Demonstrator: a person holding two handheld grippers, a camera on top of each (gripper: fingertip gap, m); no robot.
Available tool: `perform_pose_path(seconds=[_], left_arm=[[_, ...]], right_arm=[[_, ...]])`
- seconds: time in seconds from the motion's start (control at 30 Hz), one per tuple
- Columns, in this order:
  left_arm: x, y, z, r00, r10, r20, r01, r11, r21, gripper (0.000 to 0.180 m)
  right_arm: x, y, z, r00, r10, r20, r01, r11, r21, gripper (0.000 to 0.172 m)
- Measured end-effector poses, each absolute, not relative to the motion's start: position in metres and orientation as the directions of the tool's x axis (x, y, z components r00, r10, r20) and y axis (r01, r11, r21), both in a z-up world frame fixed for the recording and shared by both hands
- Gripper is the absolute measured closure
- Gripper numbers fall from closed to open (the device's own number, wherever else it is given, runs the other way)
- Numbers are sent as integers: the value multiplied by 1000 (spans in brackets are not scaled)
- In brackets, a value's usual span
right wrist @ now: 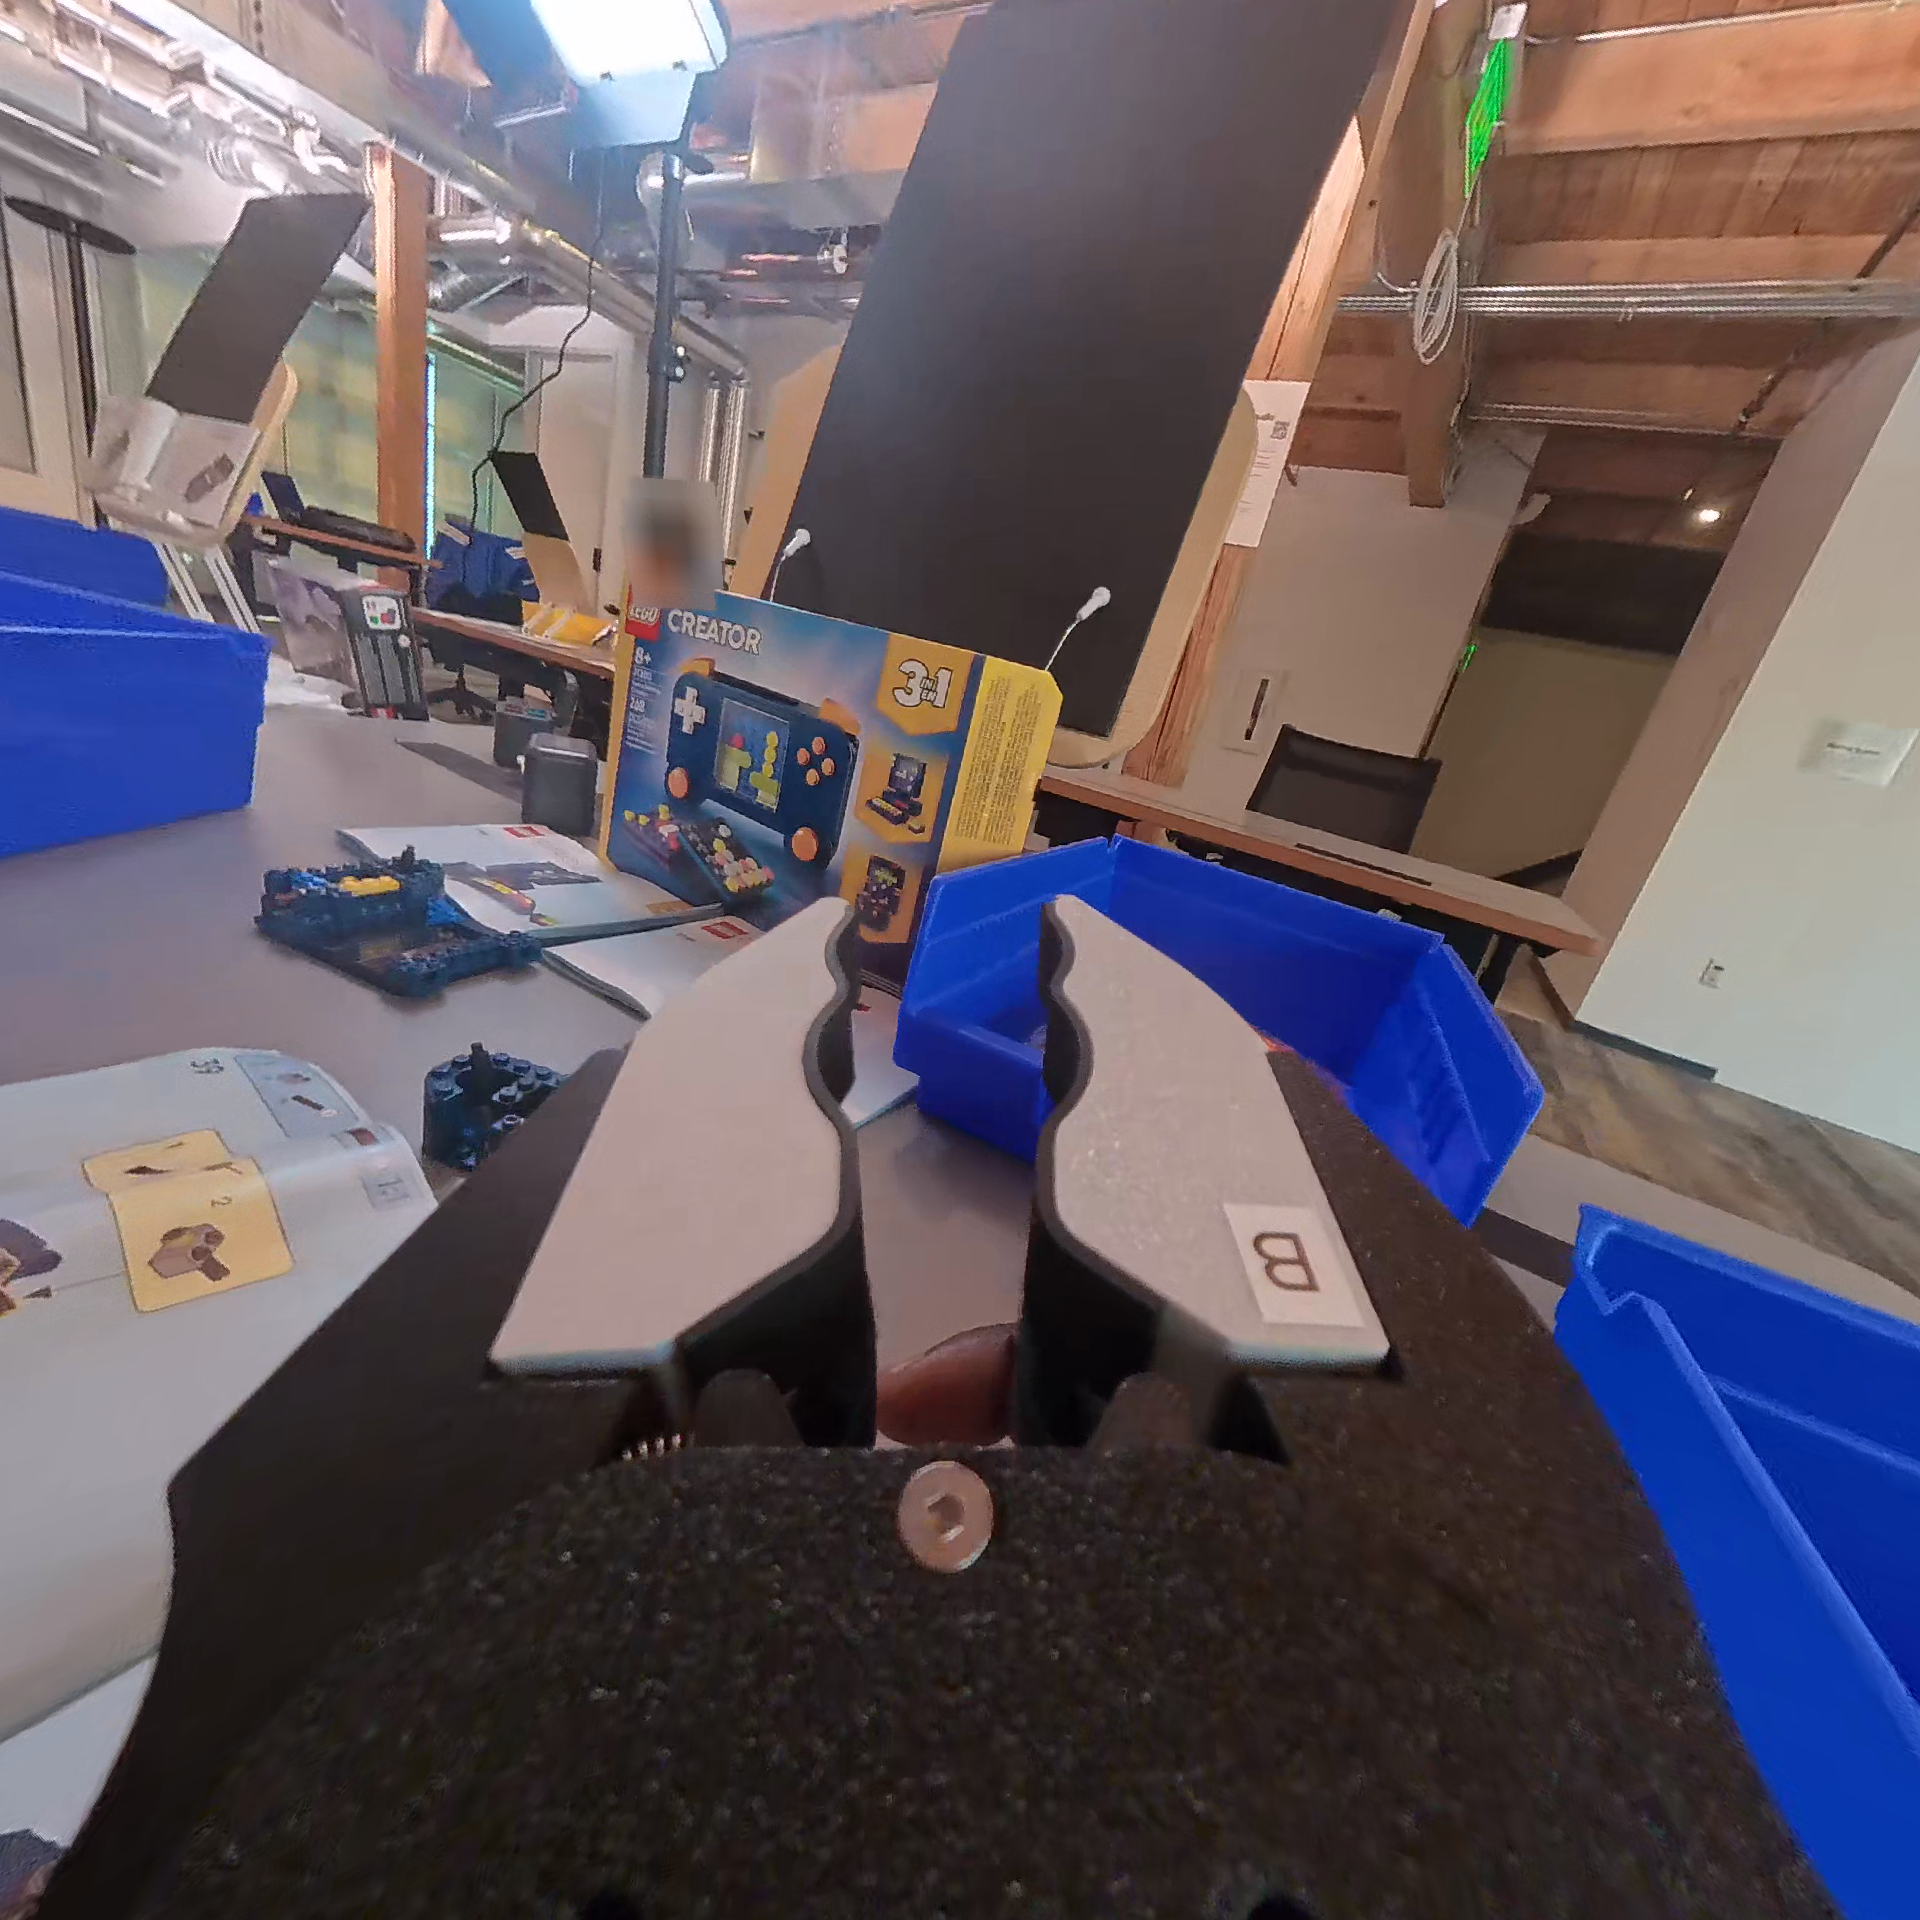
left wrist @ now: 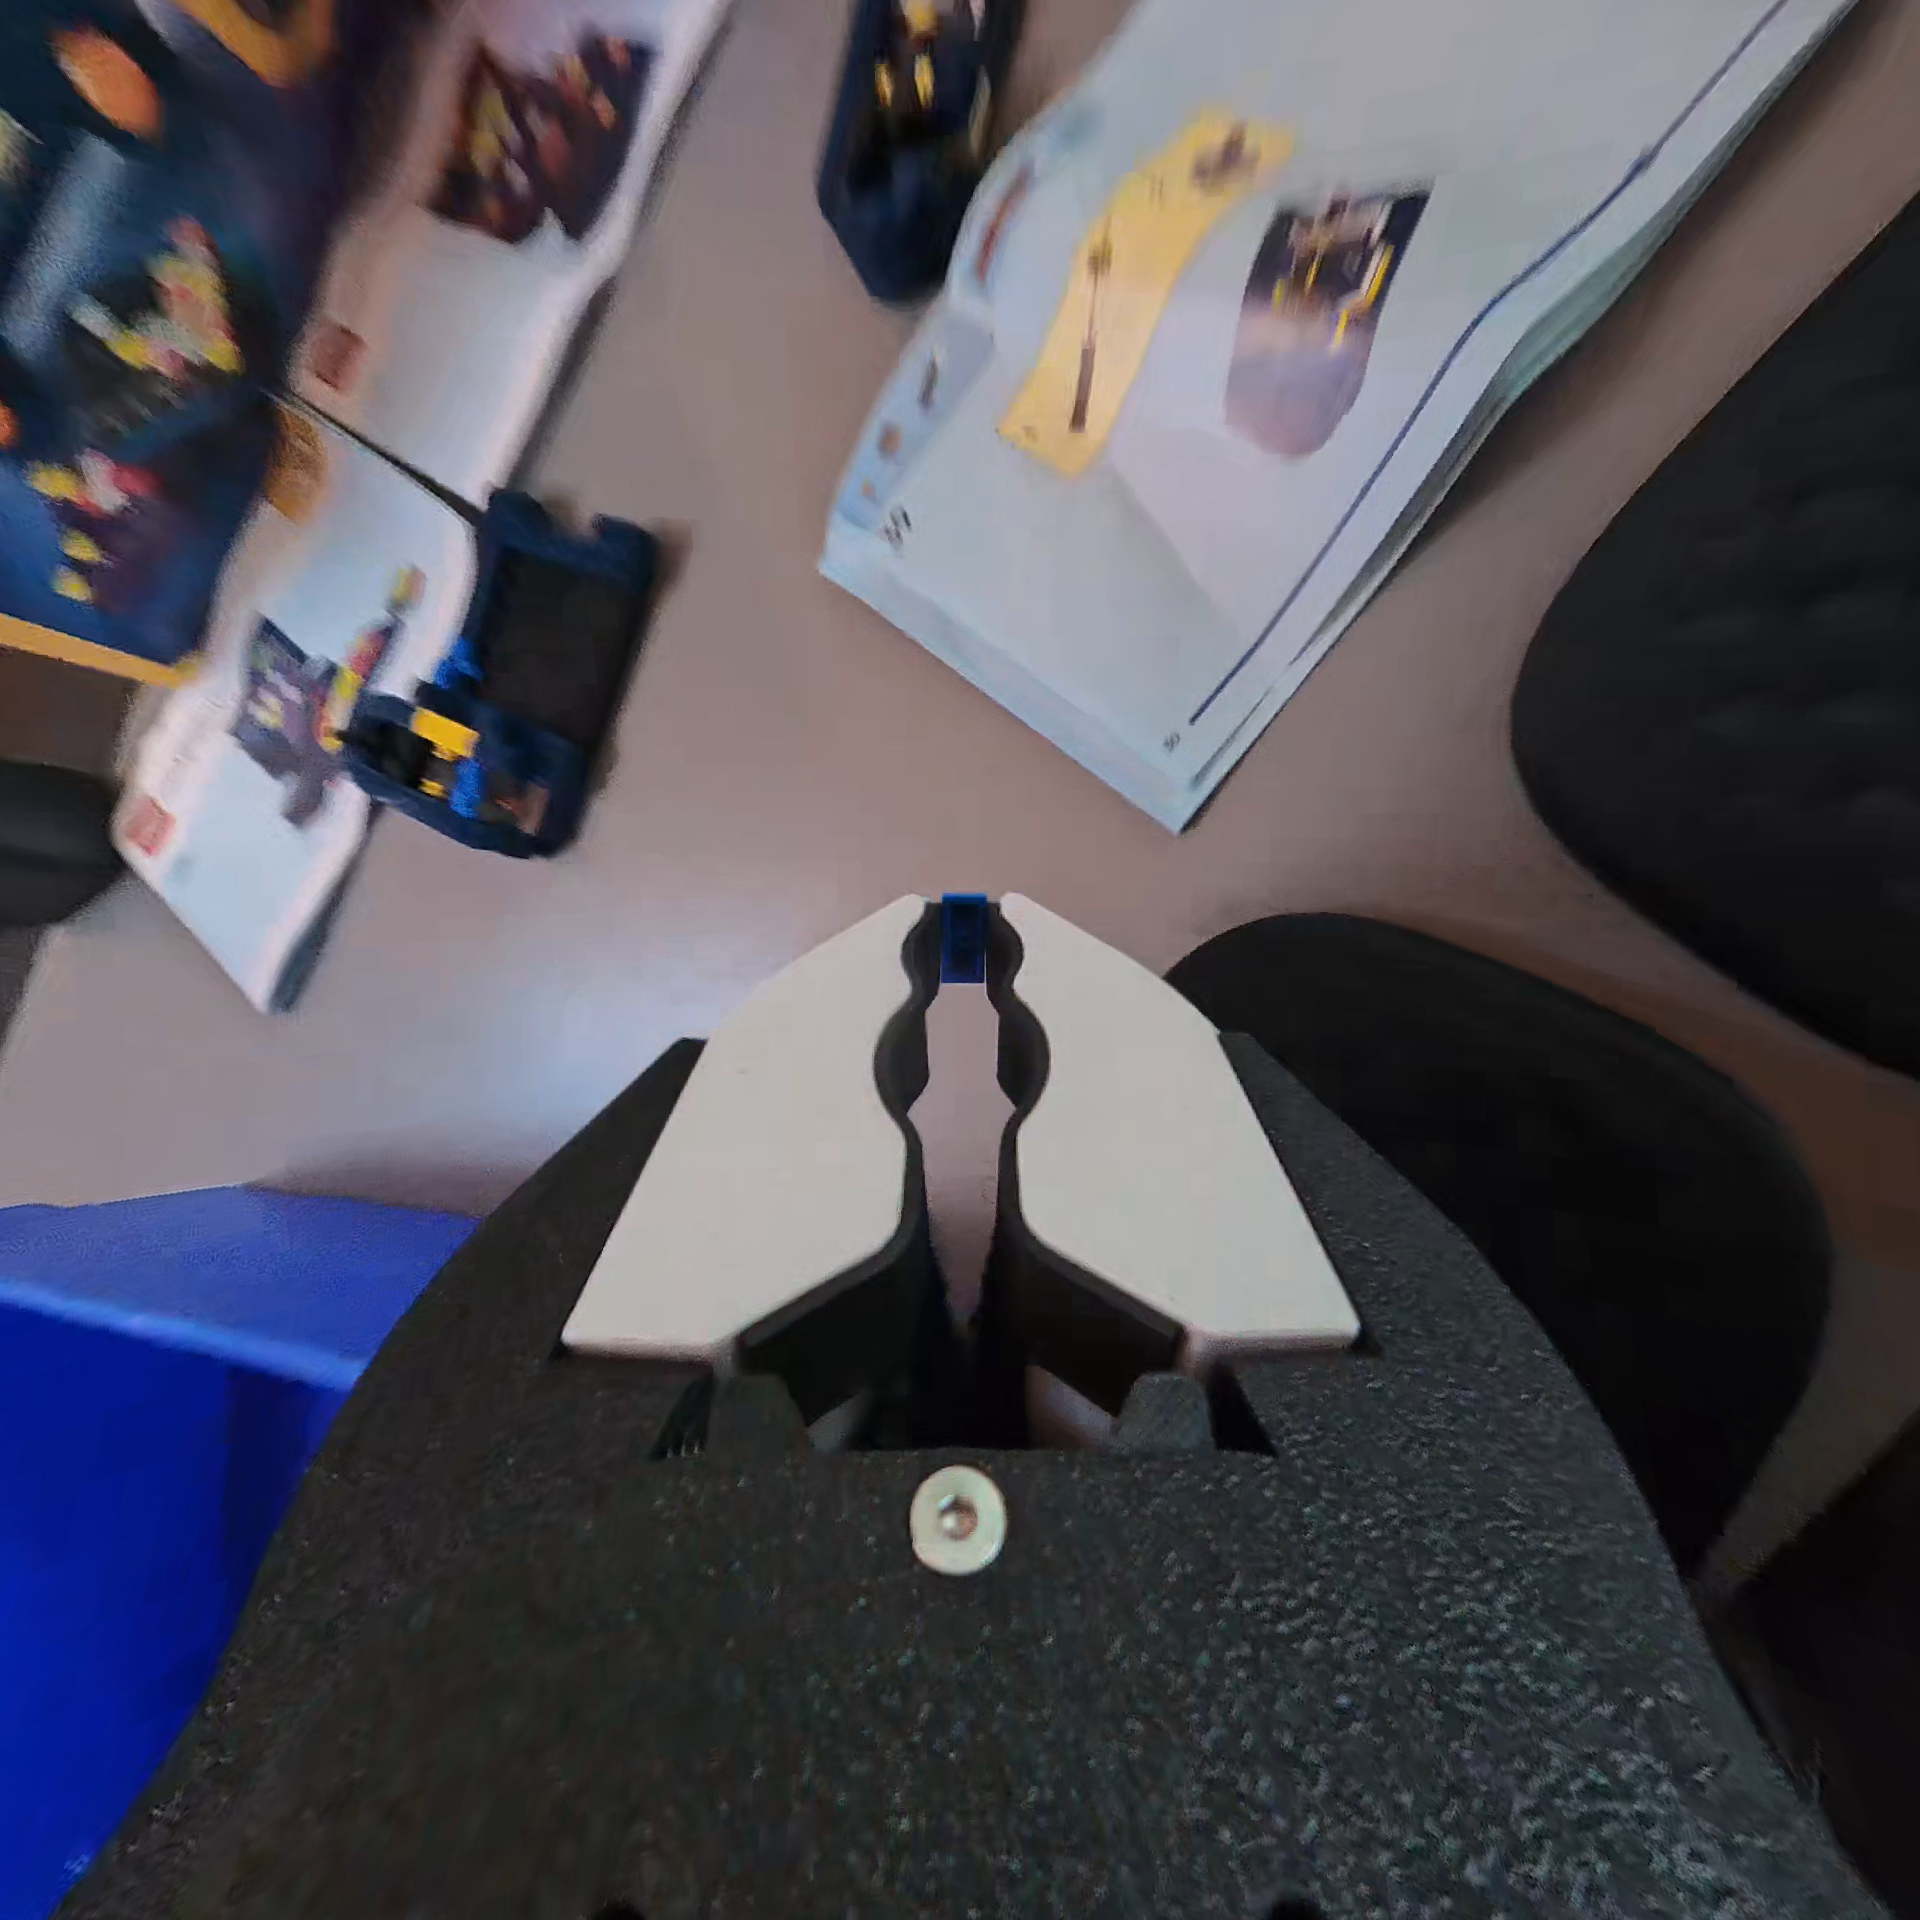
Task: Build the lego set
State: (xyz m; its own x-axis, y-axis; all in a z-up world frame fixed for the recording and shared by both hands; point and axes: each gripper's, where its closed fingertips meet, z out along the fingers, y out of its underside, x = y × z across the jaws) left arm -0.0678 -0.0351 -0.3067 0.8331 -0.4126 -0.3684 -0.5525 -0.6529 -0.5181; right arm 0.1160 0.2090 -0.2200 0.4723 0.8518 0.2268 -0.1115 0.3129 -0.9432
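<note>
Left gripper fingers pinch a small blue brick at their tips, likely light, rigid, slippery; right gripper fingers spread, empty, before a blue bin at centre right

Open-plan workshop or lab space. Exposed timber ceiling is spanning overhead; studio light is shining at 11 o'clock, blue bins sitting on worktables.

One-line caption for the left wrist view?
Left gripper pinches a small blue brick above a table with booklets and brick models.
</note>
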Motion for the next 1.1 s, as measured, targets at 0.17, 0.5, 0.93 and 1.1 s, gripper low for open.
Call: perform_pose_path(seconds=[0.17,0.5,0.93,1.1], left_arm=[[-70,-29,-333,860,-399,-319,-509,-714,-481,167],[-57,-41,-297,885,-425,-189,-440,-632,-638,143],[-233,-157,-208,973,-99,-211,-215,-728,-651,158],[-236,-151,-301,956,-169,-241,-238,-926,-294,152]], right_arm=[[112,206,-222,455,859,236,-102,314,-944,139],[112,207,-224,460,856,235,-95,311,-946,140],[101,200,-232,409,887,212,-88,270,-959,139],[98,200,-239,406,879,249,-38,289,-957,139]])
